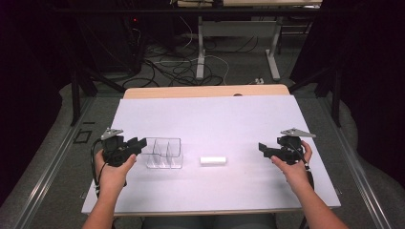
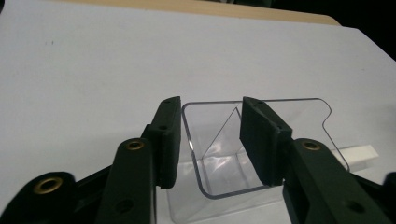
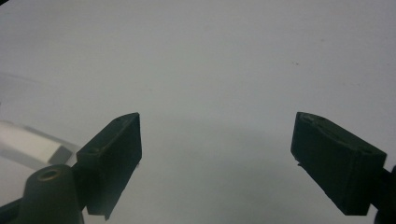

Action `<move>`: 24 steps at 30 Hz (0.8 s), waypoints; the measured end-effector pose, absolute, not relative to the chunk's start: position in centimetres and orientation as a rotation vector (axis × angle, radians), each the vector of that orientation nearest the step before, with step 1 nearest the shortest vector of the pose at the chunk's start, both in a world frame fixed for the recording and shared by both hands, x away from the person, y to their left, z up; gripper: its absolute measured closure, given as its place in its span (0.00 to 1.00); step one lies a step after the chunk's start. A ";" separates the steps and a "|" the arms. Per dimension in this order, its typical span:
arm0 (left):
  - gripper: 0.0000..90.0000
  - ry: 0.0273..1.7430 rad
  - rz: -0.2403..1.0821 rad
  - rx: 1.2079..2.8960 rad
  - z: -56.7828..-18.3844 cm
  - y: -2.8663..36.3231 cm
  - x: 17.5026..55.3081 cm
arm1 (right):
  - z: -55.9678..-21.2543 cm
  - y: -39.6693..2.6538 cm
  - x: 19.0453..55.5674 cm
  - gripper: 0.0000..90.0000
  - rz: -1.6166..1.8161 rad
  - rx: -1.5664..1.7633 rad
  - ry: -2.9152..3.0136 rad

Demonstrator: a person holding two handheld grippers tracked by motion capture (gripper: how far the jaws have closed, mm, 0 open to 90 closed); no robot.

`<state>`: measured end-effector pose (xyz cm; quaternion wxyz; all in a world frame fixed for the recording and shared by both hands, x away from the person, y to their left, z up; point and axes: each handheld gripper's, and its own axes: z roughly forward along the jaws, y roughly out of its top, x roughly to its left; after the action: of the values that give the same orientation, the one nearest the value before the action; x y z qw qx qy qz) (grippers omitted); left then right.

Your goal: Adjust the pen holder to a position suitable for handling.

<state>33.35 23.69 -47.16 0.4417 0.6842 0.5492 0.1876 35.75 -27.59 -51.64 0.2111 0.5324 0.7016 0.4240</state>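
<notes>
A: How does the left gripper (image 2: 210, 140) stand?

B: Its jaws are parted, one on each side of the near wall of the clear plastic box (image 2: 261, 149). There are gaps at both pads, so it is let go, not pinched.

A: Where is that box?

B: On the white table (image 1: 215, 119), left of the middle, right at the left gripper (image 1: 138, 145) tips. It has dividers inside.

A: And the right gripper (image 3: 217, 158)?

B: Spread wide over bare tabletop, holding nothing, at the right side of the table (image 1: 265, 149).

A: Anything between them?

B: A small white block (image 1: 212, 161), lying flat just right of the box, well apart from the right gripper.
</notes>
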 end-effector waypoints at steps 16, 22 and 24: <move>0.28 1.234 0.575 1.640 -49.0 25.6 33.1 | -51.9 -25.7 36.0 0.25 1.102 1.344 2.041; 0.17 1.251 0.559 1.669 -49.3 25.9 33.1 | -51.8 -25.9 36.1 0.28 1.121 1.340 2.042; 0.12 1.258 0.551 1.663 -49.4 25.8 33.2 | -51.7 -26.0 36.1 0.29 1.121 1.337 2.047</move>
<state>33.19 25.82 -49.38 0.4726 0.6795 0.5140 0.2251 36.15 -26.01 -51.69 0.2242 0.4846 0.7416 0.4061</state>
